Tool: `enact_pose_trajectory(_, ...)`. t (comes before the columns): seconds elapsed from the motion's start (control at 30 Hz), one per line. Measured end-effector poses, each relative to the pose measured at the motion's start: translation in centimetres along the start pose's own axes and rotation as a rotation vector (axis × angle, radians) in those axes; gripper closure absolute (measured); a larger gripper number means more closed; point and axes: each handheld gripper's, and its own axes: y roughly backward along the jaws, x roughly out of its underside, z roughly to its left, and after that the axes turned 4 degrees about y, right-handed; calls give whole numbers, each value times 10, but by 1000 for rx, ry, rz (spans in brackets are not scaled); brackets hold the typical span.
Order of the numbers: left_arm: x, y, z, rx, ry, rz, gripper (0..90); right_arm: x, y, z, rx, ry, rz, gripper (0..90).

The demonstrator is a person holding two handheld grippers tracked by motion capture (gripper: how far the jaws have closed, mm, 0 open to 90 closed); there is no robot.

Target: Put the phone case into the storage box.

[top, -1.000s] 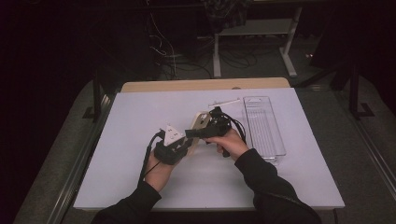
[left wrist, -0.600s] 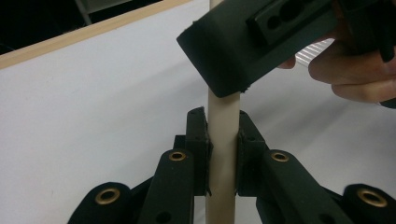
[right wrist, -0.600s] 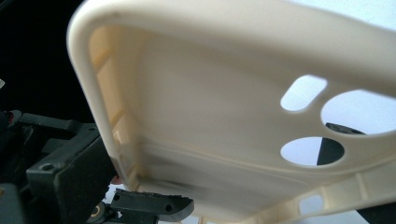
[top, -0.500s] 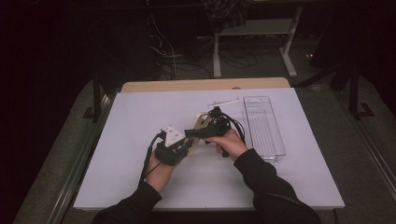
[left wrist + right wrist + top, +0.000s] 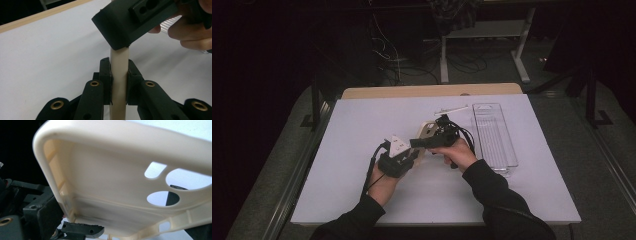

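Phone case (image 5: 120, 182), cream in colour and soft-looking, is held up above the white bench (image 5: 362, 125) between both grippers, near the middle. The left gripper (image 5: 119, 75) has its jaws narrow and pressed on one edge of the case; in the left gripper view the pads sit on both faces of the thin wall. The right gripper (image 5: 417, 142) reaches across to the same case, and in the right gripper view the inside of the case with its camera holes is very close; one black jaw lies at the lower rim, but whether the jaws press on it I cannot tell.

I judge that the step is to hold and handle the case with two grippers together. To do it well, the left grip should stay firm and not twist, because the wall is thin and may bend or slip out. The right gripper should take the rim squarely, away from the cut-outs. A clear plastic tray (image 5: 494, 135) and a small white stick (image 5: 451, 109) lie on the bench to the right, well apart from the case.
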Motion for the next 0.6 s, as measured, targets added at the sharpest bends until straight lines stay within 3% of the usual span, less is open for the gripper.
enact_pose_trajectory(0.17, 0, 0, 1, 2, -12, 7, 786, 0, 0, 0, 1, -3, -1, 51)
enact_pose_trajectory(0.3, 0, -2, -1, 13, 5, -9, 758, 0, -1, 1, 0, 0, 0, 57)
enact_pose_trajectory(0.6, -2, 1, 1, 26, -12, 3, 611, -1, -1, 2, 0, 4, -4, 77)
